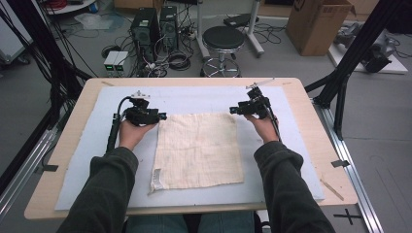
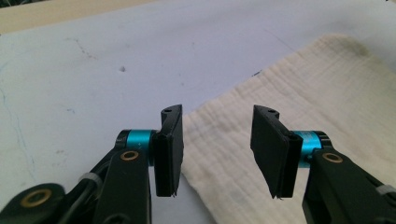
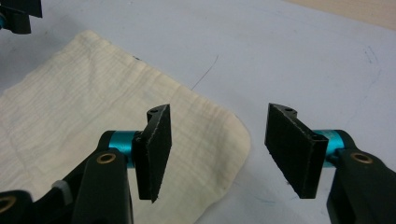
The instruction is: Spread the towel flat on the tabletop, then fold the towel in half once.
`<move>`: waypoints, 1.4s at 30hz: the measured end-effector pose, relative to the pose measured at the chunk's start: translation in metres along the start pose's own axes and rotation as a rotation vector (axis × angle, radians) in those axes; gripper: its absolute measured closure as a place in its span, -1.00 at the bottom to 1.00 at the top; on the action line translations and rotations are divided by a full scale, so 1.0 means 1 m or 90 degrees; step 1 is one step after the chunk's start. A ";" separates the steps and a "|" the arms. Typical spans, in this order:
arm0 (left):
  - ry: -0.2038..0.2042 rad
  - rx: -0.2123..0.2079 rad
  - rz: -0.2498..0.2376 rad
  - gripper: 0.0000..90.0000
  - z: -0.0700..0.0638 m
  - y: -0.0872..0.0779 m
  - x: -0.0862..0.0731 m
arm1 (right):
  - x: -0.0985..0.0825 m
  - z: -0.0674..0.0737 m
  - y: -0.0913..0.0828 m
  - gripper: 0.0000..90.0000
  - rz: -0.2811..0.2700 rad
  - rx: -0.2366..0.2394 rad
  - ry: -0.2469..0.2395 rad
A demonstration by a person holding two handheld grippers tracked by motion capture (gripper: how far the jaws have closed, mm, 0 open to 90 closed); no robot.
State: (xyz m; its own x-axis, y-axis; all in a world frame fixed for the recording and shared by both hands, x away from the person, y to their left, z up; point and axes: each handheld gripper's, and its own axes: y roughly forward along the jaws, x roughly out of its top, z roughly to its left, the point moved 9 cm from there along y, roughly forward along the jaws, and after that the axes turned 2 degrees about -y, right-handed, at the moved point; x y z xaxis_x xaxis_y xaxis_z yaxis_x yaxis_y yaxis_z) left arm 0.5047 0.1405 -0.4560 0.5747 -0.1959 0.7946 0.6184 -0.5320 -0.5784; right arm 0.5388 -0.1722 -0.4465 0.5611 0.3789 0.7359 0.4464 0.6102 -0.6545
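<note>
A cream cloth (image 1: 199,150) lies spread flat on a pale mat (image 1: 194,97), with a small white label at its near left corner. My left gripper (image 1: 163,116) rests at the cloth's far left corner, jaws open. In the left gripper view the gripper (image 2: 217,116) straddles the cloth's edge (image 2: 303,93), and its pads stand clear of the fabric. My right gripper (image 1: 233,110) sits at the far right corner, also open. In the right gripper view the gripper (image 3: 219,114) frames the rounded corner of the cloth (image 3: 70,102) without pressing on it.
The mat covers a wooden table (image 1: 311,126) with bare wood around it. Beyond the far edge, on the floor, stand a black stool (image 1: 222,39), computer towers (image 1: 145,29) with cables, and a cardboard box (image 1: 316,24). Black frame posts rise at both sides.
</note>
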 end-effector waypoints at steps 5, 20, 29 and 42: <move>0.000 -0.004 0.004 0.18 -0.001 0.003 -0.002 | -0.001 -0.001 0.005 -0.09 0.007 -0.004 0.001; -0.019 0.037 -0.020 0.10 0.013 0.021 -0.005 | -0.007 -0.005 0.028 -0.03 0.019 -0.033 0.013; -0.040 0.058 0.008 0.24 0.020 0.038 -0.018 | -0.014 -0.013 0.042 0.16 0.029 -0.055 0.040; -0.019 0.057 0.027 0.91 0.015 0.043 -0.023 | -0.024 -0.011 0.053 0.83 0.074 -0.054 0.029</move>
State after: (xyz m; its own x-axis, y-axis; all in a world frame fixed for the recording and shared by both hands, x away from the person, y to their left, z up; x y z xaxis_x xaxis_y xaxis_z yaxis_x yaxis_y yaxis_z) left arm 0.5264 0.1340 -0.5018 0.6157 -0.1917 0.7643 0.6380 -0.4480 -0.6263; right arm 0.5569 -0.1568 -0.5008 0.6422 0.4102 0.6475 0.4334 0.5024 -0.7482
